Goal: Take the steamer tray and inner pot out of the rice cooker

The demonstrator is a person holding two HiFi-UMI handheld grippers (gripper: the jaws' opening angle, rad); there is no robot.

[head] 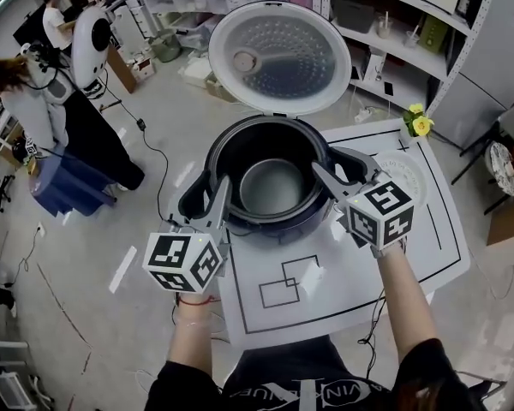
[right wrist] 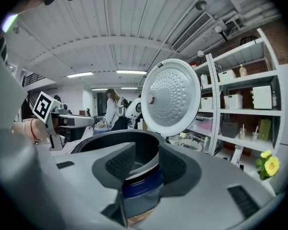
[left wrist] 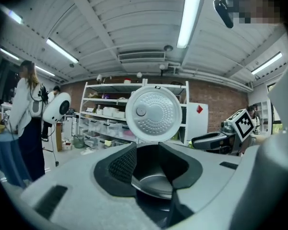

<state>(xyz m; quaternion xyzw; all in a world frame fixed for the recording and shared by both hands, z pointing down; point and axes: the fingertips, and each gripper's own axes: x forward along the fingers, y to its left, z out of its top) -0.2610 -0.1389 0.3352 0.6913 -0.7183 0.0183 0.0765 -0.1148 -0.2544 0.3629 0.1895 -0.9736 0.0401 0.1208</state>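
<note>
Two grippers flank the rice cooker (head: 265, 128) at frame centre. Left gripper (head: 212, 197) — jaws apart, straddling the cooker's left rim, pads not clamped on it. Right gripper (head: 338, 168) — jaws apart, straddling the right rim, nothing gripped. Inner pot (head: 272, 187) sits inside the cooker. White round tray (head: 411, 174) lies on the table (head: 343, 289), just right of the cooker. Lid (head: 278, 58) stands raised behind.

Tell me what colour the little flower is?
Yellow. The flower shows best in the right gripper view.
</note>
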